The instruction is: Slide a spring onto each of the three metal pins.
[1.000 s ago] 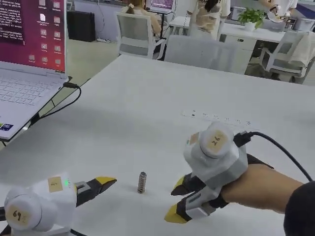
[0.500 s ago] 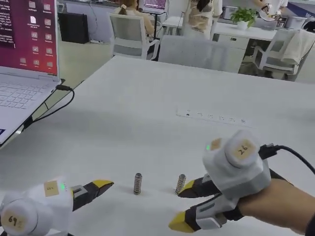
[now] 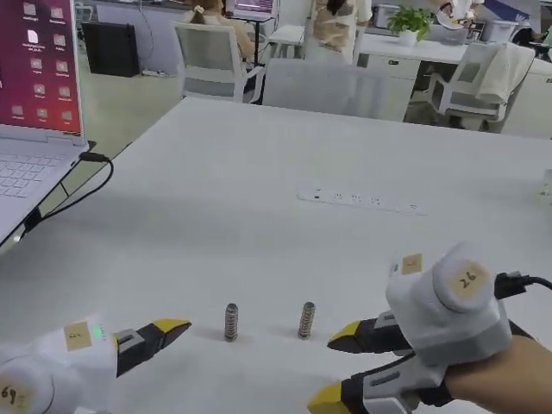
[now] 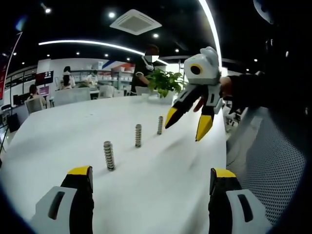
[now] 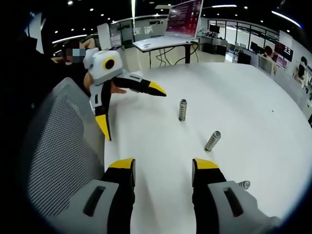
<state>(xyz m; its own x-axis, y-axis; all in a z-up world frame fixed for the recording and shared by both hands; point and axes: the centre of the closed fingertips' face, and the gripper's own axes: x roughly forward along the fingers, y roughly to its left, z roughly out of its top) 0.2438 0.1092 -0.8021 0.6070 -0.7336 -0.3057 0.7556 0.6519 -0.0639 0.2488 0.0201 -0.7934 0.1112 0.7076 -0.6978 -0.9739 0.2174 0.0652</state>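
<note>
The left gripper (image 4: pixel 151 173) has its yellow-tipped jaws spread wide with nothing between them, low over the white tabletop (image 3: pixel 259 172). Just ahead of it, nearer its left jaw, the first spring (image 4: pixel 109 155) stands upright. Beyond that come the middle spring (image 4: pixel 138 135) and the third spring (image 4: pixel 160 125), also upright. The three form a row running away from this gripper, each apart from the next. Whether a pin sits inside any of the coils cannot be told.

The right gripper (image 5: pixel 163 165) faces the row from the other end, its jaws open at a moderate gap and holding nothing. In its own view the third spring lies just beside the outer side of the jaw on the right. The middle spring is a little farther ahead and leans in that view, and the first spring stands beyond it, close to the left gripper's tips.

A mesh chair (image 4: pixel 273 161) back sits close to the side of both grippers. Past the springs a white power strip (image 3: pixel 358 198) lies flat on the table, well apart from them. Farther off to the left gripper's side, an open laptop (image 3: pixel 34 86) stands at the table edge with a black cable (image 3: pixel 82 191) plugged into it.
</note>
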